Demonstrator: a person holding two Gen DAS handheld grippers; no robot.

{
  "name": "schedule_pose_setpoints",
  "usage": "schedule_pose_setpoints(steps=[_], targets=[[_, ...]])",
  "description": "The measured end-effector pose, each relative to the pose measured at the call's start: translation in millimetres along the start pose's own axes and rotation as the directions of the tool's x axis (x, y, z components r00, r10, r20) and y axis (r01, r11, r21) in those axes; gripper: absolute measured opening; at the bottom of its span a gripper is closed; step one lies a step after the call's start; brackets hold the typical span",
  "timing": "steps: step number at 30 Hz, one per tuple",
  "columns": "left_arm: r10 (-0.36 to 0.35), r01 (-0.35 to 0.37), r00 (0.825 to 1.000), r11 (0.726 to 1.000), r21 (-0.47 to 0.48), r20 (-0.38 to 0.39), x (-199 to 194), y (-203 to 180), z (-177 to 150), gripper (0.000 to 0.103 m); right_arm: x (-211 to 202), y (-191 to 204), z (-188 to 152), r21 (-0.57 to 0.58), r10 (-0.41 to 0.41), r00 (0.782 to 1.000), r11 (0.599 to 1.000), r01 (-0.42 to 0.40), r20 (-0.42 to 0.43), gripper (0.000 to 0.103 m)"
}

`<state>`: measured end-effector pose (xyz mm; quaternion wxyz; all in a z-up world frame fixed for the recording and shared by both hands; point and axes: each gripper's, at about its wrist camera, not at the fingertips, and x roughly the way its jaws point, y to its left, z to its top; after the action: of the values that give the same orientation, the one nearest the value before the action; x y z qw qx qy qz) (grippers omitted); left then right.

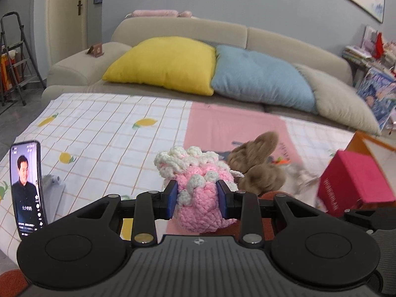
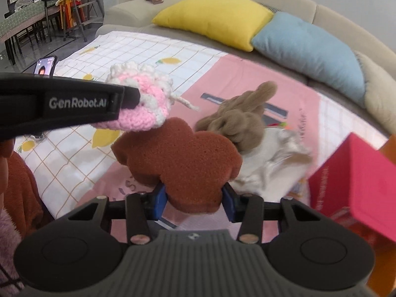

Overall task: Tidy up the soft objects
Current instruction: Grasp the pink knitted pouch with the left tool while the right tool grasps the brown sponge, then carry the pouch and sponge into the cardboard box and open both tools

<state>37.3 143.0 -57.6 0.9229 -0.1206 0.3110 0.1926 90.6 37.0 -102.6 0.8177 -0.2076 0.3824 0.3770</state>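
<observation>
The left tongs (image 1: 198, 193) are gripping a pink knitted pouch (image 1: 201, 198) while the right tongs (image 2: 194, 198) are squeezing a brown sponge (image 2: 180, 158) above the table (image 1: 99, 128).

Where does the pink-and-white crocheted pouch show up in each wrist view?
Left wrist: crocheted pouch low centre, clamped between the left gripper pads.
Right wrist: pouch upper left, at the tip of the left gripper's black finger.
Shared landmark: yellow cushion on the sofa.
</observation>
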Motion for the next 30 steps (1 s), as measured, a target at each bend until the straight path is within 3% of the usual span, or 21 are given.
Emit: schedule_pose_setpoints(steps=[10,17,23,30], targets=[[-0.116,0.115,0.99,0.993,0.017,0.077,-32,-29,19,0.038,-73,-52,-13,0.122,-0.09,0.993,0.989,0.08,0.076,0.046],[-0.2,0.194,0.975,0.979,0.064,0.096,-44,-60,26,0.038,-118,-106,-30,0.255,-0.219,0.971,0.949,0.188,0.096,0.046],[-0.31,0.289,0.944,0.941,0.173,0.11,-55,-107,33,0.038,-153,-157,-49,0.363,-0.331,0.94,0.888,0.281,0.082,0.046],[-0.45,0.405,0.889,0.86,0.31,0.086,-57,-175,42,0.038,-181,-216,-67,0.484,-0.397,0.917,0.812,0.326,0.047,0.046]])
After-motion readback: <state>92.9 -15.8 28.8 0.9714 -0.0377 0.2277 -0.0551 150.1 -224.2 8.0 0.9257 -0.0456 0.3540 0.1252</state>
